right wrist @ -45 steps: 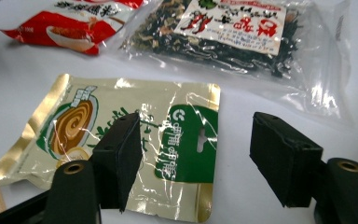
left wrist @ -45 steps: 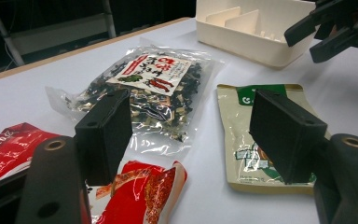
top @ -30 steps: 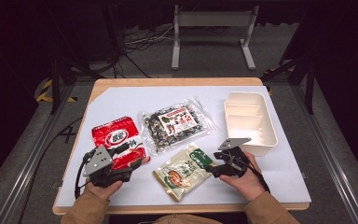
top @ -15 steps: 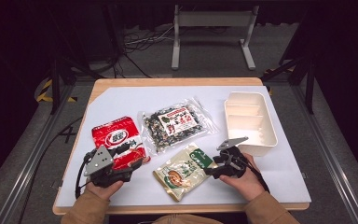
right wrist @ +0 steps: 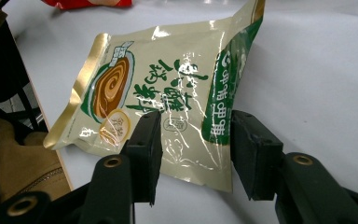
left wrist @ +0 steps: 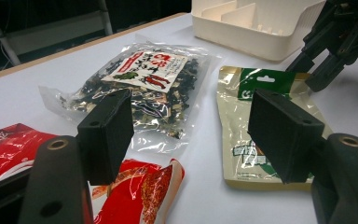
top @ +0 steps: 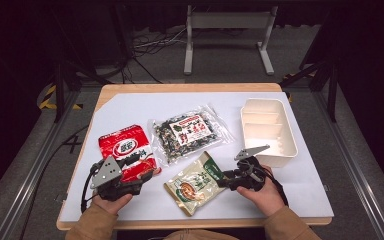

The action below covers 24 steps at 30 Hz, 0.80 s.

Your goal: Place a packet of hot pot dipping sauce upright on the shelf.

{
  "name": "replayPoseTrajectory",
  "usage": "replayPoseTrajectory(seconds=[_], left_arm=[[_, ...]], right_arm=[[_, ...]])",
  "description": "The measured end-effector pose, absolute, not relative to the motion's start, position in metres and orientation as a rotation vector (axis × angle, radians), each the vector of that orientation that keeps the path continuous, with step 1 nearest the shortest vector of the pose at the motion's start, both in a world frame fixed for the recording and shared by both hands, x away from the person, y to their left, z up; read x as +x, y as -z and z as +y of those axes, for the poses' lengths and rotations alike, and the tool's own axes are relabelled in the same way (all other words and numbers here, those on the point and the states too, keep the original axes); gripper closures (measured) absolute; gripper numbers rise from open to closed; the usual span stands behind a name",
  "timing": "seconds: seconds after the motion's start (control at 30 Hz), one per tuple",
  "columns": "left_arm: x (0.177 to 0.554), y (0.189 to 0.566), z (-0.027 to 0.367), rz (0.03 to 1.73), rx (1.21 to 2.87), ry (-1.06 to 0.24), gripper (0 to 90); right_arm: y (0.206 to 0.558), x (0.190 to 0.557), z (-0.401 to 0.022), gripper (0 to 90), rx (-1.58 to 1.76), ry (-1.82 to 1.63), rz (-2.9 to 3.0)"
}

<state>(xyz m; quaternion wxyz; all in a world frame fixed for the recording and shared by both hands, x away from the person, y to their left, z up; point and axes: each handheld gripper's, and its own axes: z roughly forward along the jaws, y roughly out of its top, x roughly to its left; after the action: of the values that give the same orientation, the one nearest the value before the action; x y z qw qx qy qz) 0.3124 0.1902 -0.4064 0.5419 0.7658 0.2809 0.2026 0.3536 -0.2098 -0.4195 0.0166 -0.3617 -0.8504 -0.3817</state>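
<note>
A cream and green pouch [top: 196,182] lies at the table's front, between my two hands. My right gripper [top: 223,179] sits at its right edge. In the right gripper view the pouch [right wrist: 168,84] has its near corner between the jaws of my right gripper [right wrist: 196,149]. These jaws have just been closing, with a gap still showing at the pads. My left gripper [top: 142,175] rests open over the corner of a red packet [top: 125,150]. Nothing is between the pads of the left gripper [left wrist: 191,135]; the red packet [left wrist: 140,191] lies below them.
A clear bag of dark dried food [top: 190,132] lies mid-table behind the pouch. A white divided tray [top: 290,145] stands at the right, just beyond my right hand. Bare white tabletop runs along the back and the left side.
The right gripper's jaws have narrowed around the pouch's edge. Both hands and all packets stay where they were.
</note>
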Motion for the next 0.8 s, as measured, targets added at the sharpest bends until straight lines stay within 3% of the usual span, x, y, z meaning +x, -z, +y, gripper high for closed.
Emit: replayPoseTrajectory(seconds=[0.17,0.27,0.3,0.33,0.37,0.43,0.6,0.8], left_arm=[[0.313,0.406,0.191,0.669,1.818,-0.476,32.0],[0.313,0.406,0.19,0.667,1.826,-0.474,33.0],[0.313,0.406,0.19,0.667,1.826,-0.474,33.2],[0.313,0.407,0.19,0.671,1.828,-0.475,34.3],[0.314,0.407,0.19,0.674,1.83,-0.462,34.3],[0.316,0.407,0.191,0.684,1.845,-0.43,39.8],[0.318,0.406,0.195,0.648,1.812,-0.344,40.6],[0.315,0.405,0.192,0.627,1.816,-0.386,34.4]], right_arm=[[0.428,0.358,-0.206,60.9,-1.13,1.126,-2.661],[0.432,0.361,-0.203,72.4,-1.13,1.087,-2.714],[0.432,0.361,-0.203,72.4,-1.13,1.087,-2.714],[0.433,0.361,-0.203,80.7,-1.135,1.091,-2.729],[0.433,0.361,-0.203,80.7,-1.135,1.091,-2.729],[0.433,0.362,-0.205,86.9,-1.122,1.091,-2.755],[0.431,0.361,-0.205,89.8,-1.113,1.108,-2.763],[0.424,0.358,-0.205,90.0,-1.082,1.15,-2.788]])
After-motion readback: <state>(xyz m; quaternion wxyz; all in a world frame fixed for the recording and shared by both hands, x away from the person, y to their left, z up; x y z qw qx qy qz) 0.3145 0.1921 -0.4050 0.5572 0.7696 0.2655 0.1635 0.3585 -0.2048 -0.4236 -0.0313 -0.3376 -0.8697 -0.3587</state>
